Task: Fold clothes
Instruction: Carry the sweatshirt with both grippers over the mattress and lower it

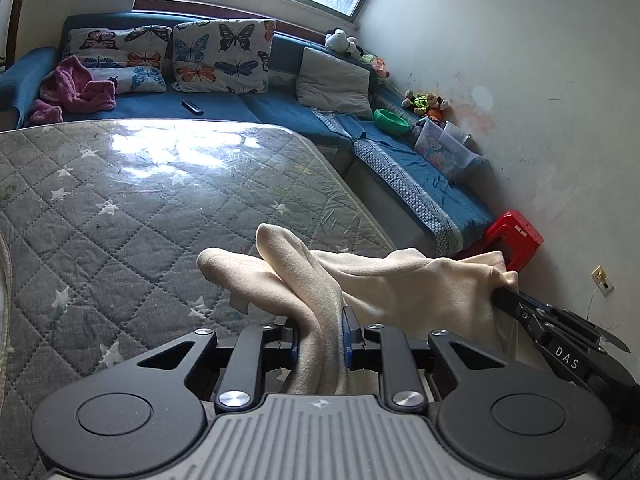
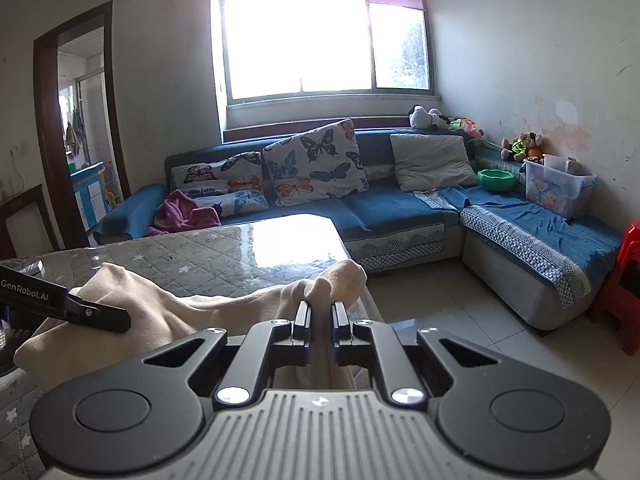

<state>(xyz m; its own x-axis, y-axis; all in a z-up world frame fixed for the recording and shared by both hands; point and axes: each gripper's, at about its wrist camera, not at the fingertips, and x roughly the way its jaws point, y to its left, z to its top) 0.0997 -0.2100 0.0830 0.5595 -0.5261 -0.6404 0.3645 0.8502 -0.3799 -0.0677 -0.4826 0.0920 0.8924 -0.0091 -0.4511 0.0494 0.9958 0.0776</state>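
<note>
Two grippers hold one cream garment (image 1: 400,284): the left gripper (image 1: 320,332) has its jaws clamped on a thick bunched fold, and the right gripper (image 2: 320,316) has its jaws nearly closed on a thinner fold. The cloth hangs between them, over the near corner of the quilt-covered tabletop (image 1: 120,208), with a blue sofa (image 2: 384,204) beyond.
</note>
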